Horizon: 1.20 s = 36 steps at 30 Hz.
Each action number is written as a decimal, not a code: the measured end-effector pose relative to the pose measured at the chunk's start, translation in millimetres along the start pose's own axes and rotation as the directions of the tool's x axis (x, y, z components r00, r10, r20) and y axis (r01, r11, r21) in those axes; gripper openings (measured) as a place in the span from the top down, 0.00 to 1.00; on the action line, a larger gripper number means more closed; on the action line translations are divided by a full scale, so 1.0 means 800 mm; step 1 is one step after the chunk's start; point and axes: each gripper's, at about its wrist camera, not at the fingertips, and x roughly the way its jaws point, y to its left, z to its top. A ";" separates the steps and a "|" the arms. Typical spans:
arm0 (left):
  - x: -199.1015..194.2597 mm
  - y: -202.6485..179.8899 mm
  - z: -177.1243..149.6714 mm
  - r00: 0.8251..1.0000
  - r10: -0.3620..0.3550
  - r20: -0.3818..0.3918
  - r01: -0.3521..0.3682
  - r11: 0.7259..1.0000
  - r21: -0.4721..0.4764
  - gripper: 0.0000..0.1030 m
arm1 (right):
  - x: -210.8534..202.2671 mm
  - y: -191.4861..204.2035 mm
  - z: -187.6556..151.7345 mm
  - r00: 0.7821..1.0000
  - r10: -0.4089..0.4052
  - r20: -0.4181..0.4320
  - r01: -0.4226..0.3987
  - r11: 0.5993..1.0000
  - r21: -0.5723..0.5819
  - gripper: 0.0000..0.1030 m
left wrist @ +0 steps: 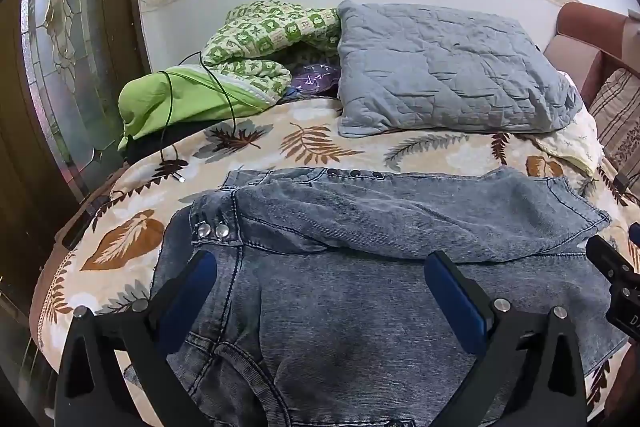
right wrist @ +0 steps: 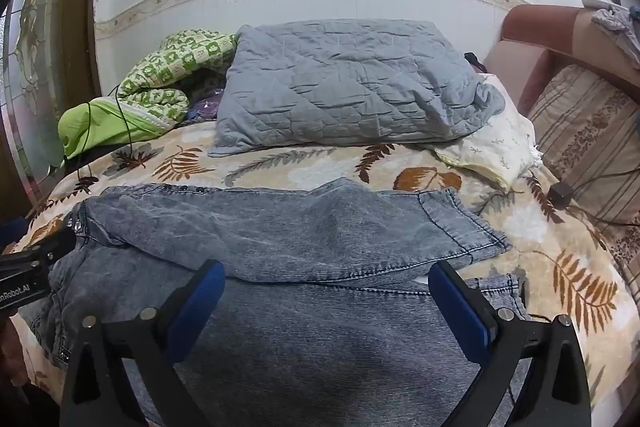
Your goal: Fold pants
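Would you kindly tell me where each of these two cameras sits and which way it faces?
Left wrist: on the left gripper, over the jeans' waist end, facing the wall; its open fingers show, with the right gripper at the right edge.
Right wrist: on the right gripper, over the legs' cuff end, facing likewise; its open fingers show, the left gripper at left.
Shared: jeans, grey quilt, green blanket, leaf-print bedspread.

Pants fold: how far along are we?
Done: the jeans lie flat on the leaf-print bedspread, one leg laid over the other lengthwise, hems at the right. In hand: nothing; the left gripper and right gripper hover open above the denim. Left: folding the legs across toward the waistband, which hasn't started.
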 end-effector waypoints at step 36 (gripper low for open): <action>0.003 -0.001 -0.006 1.000 -0.012 -0.014 0.012 1.000 0.011 0.00 | 0.000 -0.003 -0.001 1.000 -0.003 -0.002 0.003 1.000 0.003 0.00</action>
